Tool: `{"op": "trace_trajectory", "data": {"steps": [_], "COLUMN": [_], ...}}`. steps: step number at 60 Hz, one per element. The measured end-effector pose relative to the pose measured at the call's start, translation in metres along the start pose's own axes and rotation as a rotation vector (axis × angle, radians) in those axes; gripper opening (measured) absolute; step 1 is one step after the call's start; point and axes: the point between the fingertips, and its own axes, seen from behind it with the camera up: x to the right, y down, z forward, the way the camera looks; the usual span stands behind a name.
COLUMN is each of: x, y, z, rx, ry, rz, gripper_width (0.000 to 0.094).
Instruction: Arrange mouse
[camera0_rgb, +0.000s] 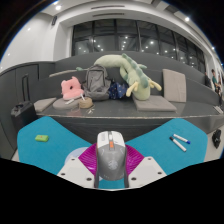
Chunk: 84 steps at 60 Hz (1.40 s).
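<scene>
A grey computer mouse (110, 157) with an orange scroll wheel sits between my gripper's (111, 165) two fingers, its nose pointing away over the teal mat (70, 135). The magenta pads (90, 160) press against both of its sides, so the gripper is shut on the mouse. The mouse is held just above or at the mat's near edge; its underside is hidden.
A small green block (42, 138) lies on the mat to the left. Two pens (180, 140) lie to the right. Beyond the table, a grey sofa (175, 88) holds plush toys, a pink one (71, 89) and a large green one (132, 72).
</scene>
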Motion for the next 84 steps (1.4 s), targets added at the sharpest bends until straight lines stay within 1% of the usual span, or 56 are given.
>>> {"op": "trace_trajectory", "data": {"steps": [6, 11, 15, 25, 26, 27, 29, 33, 36, 39, 40, 48, 53, 58, 65, 71, 77, 84], "x": [-0.048, -0.076, -0.088, -0.094, -0.093, -0.092, -0.09, -0.089, -0.089, -0.089, -0.089, -0.092, -0.095, -0.091, -0.085, -0.087, -0.09, -0.087], "y": [0.011, 0.035, 0.059, 0.108, 0.111, 0.113, 0.117, 0.112, 0.111, 0.106, 0.104, 0.086, 0.084, 0.083, 0.096, 0.113, 0.129, 0.147], "z": [0.037, 0.068, 0.091, 0.126, 0.129, 0.131, 0.135, 0.137, 0.137, 0.133, 0.131, 0.088, 0.037, -0.021, -0.105, -0.166, -0.218, -0.262], "rx": [-0.03, -0.068, -0.115, -0.194, -0.198, -0.2, -0.199, -0.167, -0.165, -0.138, -0.129, -0.088, -0.082, -0.037, -0.021, -0.006, 0.011, 0.026], "ry": [-0.023, -0.015, 0.0, 0.023, 0.03, 0.037, 0.04, 0.053, 0.057, 0.06, 0.061, 0.049, 0.05, 0.063, 0.095, 0.084, 0.08, 0.105], "rz": [-0.007, -0.008, -0.01, -0.006, -0.009, -0.014, -0.024, -0.028, -0.019, -0.008, -0.001, 0.027, 0.027, 0.022, 0.001, -0.001, 0.016, 0.027], "gripper_width": [0.033, 0.033, 0.0336, 0.0347, 0.0398, 0.0393, 0.0431, 0.0529, 0.0724, 0.0878, 0.0851, 0.0847, 0.0845, 0.0847, 0.0853, 0.0847, 0.0846, 0.0852]}}
